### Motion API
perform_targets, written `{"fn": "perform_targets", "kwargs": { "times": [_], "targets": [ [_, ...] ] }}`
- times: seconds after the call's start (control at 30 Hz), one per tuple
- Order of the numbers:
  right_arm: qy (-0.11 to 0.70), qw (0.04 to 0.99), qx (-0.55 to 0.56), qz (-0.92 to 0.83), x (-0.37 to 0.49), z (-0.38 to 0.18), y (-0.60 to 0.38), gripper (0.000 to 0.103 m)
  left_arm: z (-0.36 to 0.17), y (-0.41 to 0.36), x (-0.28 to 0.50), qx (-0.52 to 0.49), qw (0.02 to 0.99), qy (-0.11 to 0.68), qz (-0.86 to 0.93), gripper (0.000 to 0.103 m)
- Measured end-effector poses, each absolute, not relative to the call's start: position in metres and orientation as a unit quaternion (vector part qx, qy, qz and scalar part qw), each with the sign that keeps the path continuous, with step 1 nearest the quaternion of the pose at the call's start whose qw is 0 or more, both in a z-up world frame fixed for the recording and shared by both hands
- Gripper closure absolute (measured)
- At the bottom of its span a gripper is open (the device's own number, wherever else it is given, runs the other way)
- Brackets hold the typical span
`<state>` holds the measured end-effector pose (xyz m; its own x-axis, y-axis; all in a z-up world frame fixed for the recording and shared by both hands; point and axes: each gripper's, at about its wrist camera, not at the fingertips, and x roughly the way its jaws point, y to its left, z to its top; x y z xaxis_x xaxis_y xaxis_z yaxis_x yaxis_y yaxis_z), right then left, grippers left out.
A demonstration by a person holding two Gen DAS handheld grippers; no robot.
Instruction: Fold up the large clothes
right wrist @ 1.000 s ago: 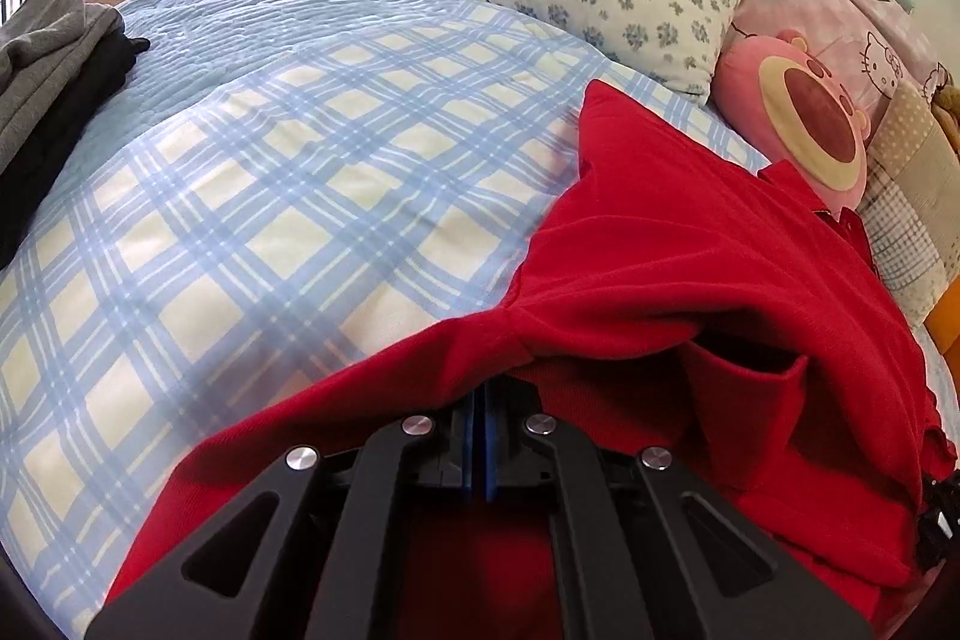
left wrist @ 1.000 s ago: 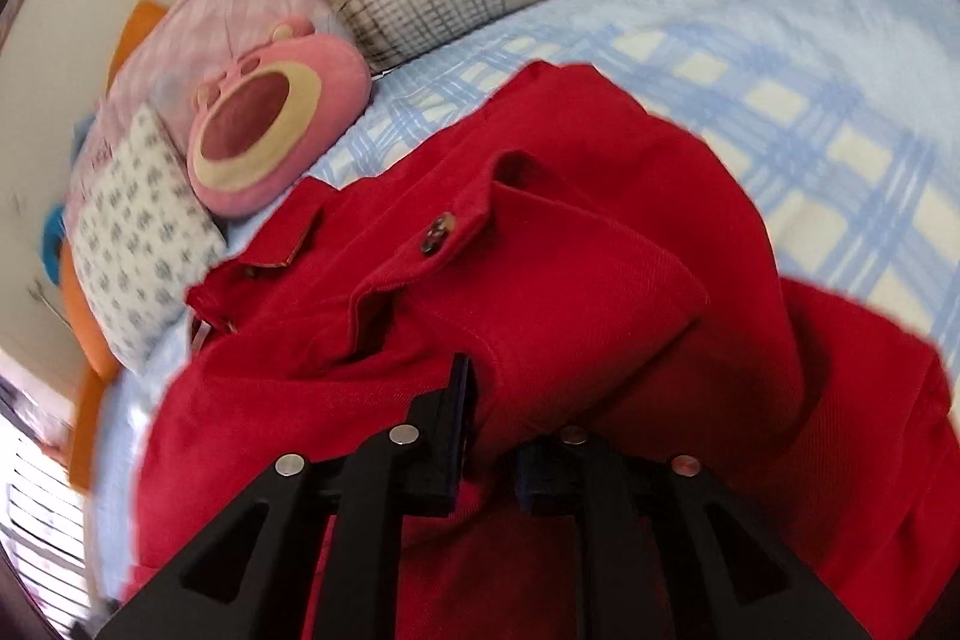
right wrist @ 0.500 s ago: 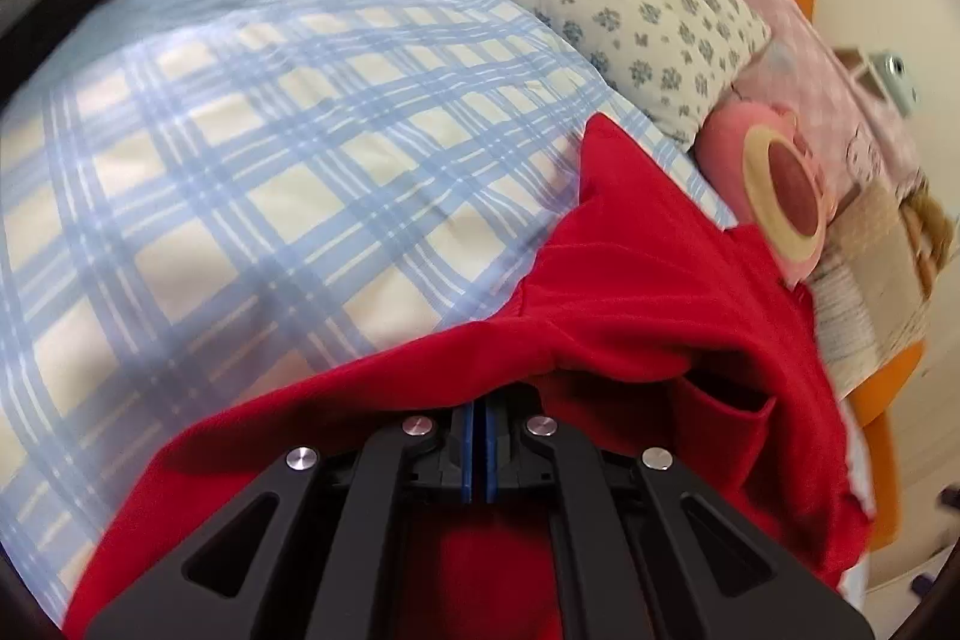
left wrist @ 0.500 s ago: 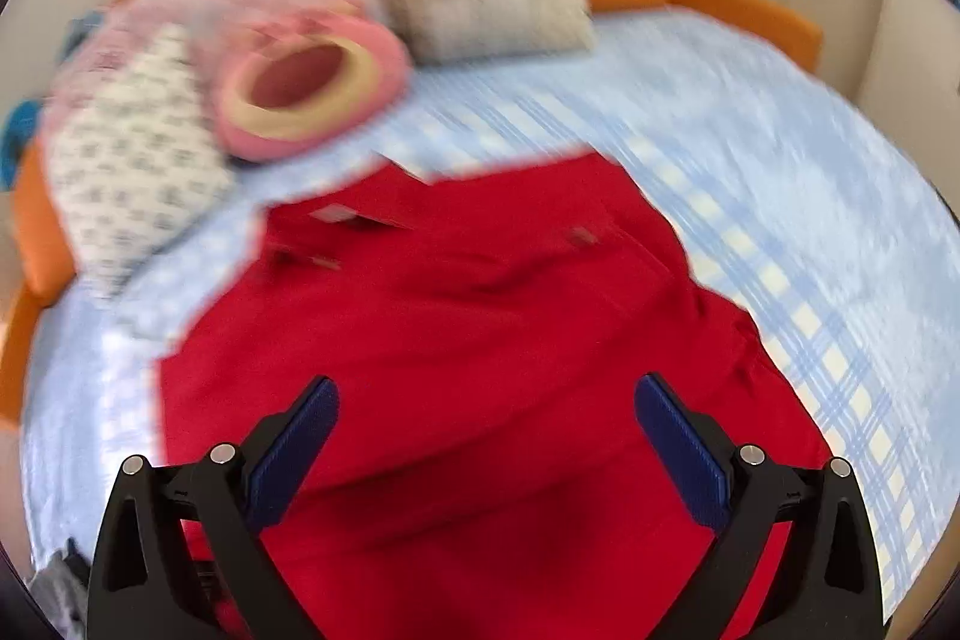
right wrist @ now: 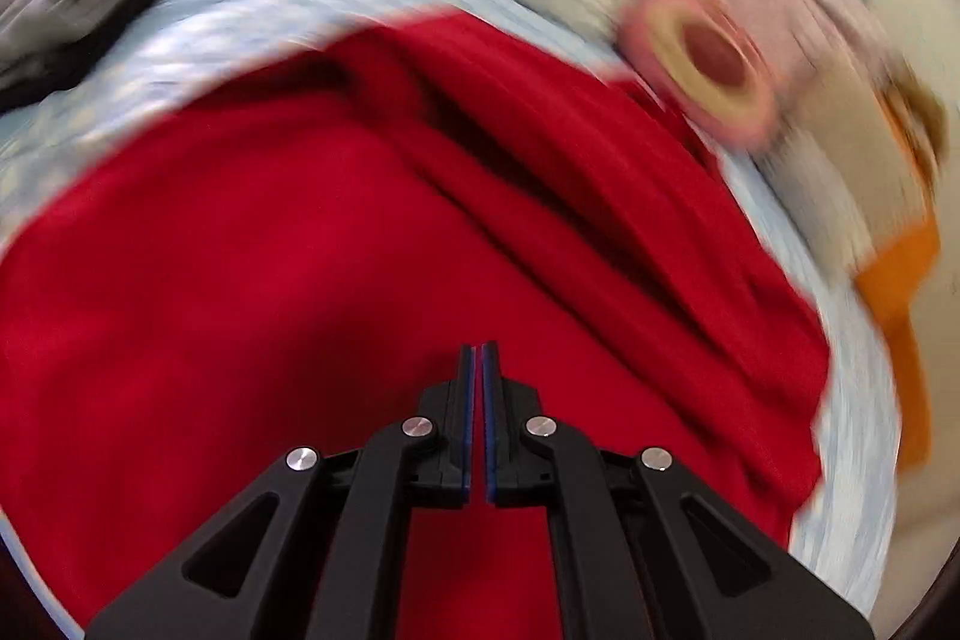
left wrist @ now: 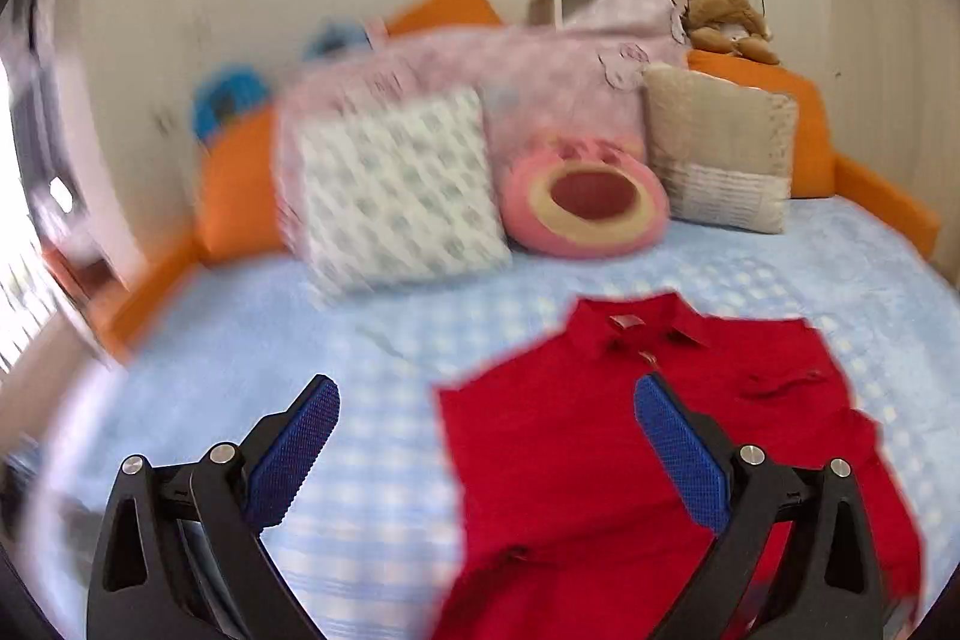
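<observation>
In the left wrist view, the left gripper (left wrist: 483,412) stands with its jaws wide apart and nothing between the blue pads (left wrist: 294,454). It hangs above a blue-and-white checked bedspread (left wrist: 252,358). The red collared shirt (left wrist: 600,460) lies on that bedspread in the lower right of the frame, collar toward the pillows and its front facing up, with a button placket and a flap visible on the chest. The right finger overlaps the shirt in the picture; the left finger shows against bare bedspread.

Along the top half of the frame a row of cushions leans against an orange headboard (left wrist: 234,184): a white patterned pillow (left wrist: 396,196) at centre left, a round pink plush cushion (left wrist: 585,199) beside it, a beige patchwork pillow (left wrist: 720,148) to the right, and a pale pink pillow (left wrist: 540,64) behind them. A brown plush toy (left wrist: 729,19) sits at the upper right.

In the right wrist view, heavily blurred, the right gripper (right wrist: 479,358) has its jaws together with only a thin slit between the pads. The red fabric (right wrist: 360,250) fills the middle and lower frame around it, rumpled in long folds, but whether any cloth is pinched in the slit cannot be told. A grey and black heap of clothes (right wrist: 66,22) lies at the upper left on the bedspread.
</observation>
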<state>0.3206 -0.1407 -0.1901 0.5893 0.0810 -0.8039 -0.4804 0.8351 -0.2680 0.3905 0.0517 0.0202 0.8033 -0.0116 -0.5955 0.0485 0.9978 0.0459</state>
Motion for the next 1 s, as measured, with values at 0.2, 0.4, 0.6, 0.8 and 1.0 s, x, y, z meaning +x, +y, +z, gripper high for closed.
{"fn": "perform_targets", "kwargs": {
  "times": [0.2, 0.4, 0.6, 0.8, 1.0],
  "targets": [
    [0.439, 0.888, -0.005, 0.137, 0.370, -0.159, -0.270, 0.097, -0.101, 0.048, 0.433, -0.042, 0.918, 0.389, -0.064, 0.003],
    [0.406, 0.908, 0.034, 0.098, 0.383, -0.152, -0.322, 0.097, -0.221, 0.058, 0.453, -0.024, 0.877, 0.479, -0.020, 0.002],
    [0.395, 0.913, 0.077, 0.065, 0.419, -0.148, -0.356, 0.097, -0.224, 0.077, 0.453, -0.060, 0.884, 0.464, -0.026, 0.002],
    [0.388, 0.909, 0.112, 0.099, 0.475, -0.141, -0.354, 0.097, -0.225, 0.073, 0.451, -0.063, 0.886, 0.459, -0.026, 0.002],
    [0.487, 0.868, 0.079, 0.056, 0.518, -0.213, -0.339, 0.100, -0.223, 0.073, 0.447, -0.063, 0.886, 0.459, -0.028, 0.002]
  ]
}}
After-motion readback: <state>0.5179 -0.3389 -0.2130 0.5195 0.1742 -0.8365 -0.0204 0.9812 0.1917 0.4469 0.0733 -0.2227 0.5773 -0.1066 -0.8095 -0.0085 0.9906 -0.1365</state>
